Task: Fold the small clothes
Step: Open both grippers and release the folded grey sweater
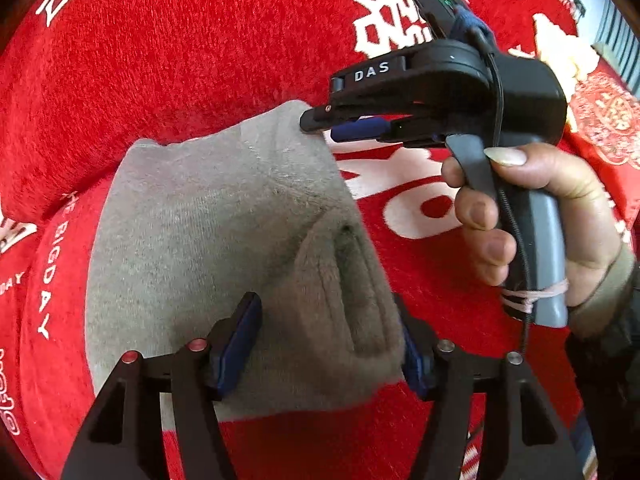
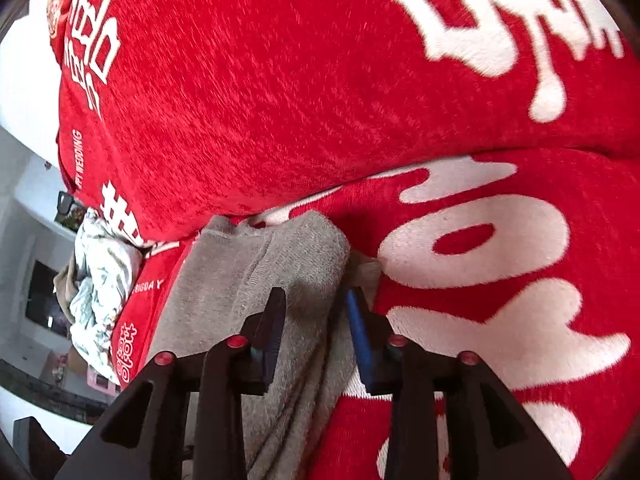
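A small grey knit garment (image 1: 224,240) lies folded on a red plush cover with white lettering (image 1: 200,60). My left gripper (image 1: 330,344) is open, its blue-padded fingers astride the garment's near edge. My right gripper (image 1: 320,124) shows in the left wrist view, a hand on its handle, its tip at the garment's far right corner. In the right wrist view the right gripper (image 2: 316,320) is open astride the edge of the grey garment (image 2: 256,272), which lies on the red cover (image 2: 280,80).
A red cushion back rises behind the garment (image 1: 120,100). A crumpled pale patterned cloth (image 2: 100,280) lies at the cover's left end in the right wrist view. Beyond it are white shelves and a dark floor (image 2: 36,240).
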{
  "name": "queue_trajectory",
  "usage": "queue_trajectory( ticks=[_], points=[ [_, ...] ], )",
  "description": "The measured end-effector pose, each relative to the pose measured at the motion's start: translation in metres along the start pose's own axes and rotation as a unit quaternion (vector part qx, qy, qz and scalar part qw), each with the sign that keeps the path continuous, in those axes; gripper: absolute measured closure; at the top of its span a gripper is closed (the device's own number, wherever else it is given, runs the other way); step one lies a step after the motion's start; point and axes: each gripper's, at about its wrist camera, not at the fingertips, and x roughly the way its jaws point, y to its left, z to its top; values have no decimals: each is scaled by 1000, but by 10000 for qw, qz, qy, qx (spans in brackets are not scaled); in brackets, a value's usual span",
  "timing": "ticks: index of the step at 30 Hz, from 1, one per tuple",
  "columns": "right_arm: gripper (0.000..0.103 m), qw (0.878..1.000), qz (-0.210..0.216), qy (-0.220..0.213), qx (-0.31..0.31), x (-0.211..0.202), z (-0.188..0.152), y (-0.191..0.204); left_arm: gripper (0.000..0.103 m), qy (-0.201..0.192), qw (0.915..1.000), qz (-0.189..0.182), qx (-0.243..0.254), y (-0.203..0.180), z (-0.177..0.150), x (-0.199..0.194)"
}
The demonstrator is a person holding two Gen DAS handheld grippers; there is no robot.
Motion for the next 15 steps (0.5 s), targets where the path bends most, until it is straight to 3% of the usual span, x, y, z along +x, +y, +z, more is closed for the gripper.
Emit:
queue_trajectory(
  ticks=[5, 6, 7, 9, 11, 13, 15],
  points=[
    [64, 9987, 213, -334, -334, -34, -11, 19, 38, -203, 9941, -1028, -291, 22, -10, -35],
    [56, 9978, 370, -344, -423, -37, -13, 26, 38, -274, 9928, -1125, -315, 28, -9, -40],
    [41, 9970, 503, -335, -483, -38, -16, 32, 38, -389, 9919, -1157, -345, 34, -9, -45],
    [24, 9939, 898, -220, -598, -34, -24, 47, 38, -566, 9930, -900, -519, 48, -5, -49],
    [25, 9928, 922, -116, -752, -25, -31, 60, 38, -585, 9941, -594, -693, 62, -1, -44],
    [25, 9945, 631, -4, -837, -13, -36, 64, 38, -428, 9935, -390, -978, 78, 1, -29],
    [30, 9974, 378, 231, -575, 2, -41, 50, 38, -282, 9918, -493, -1143, 91, 0, -15]
  ],
)
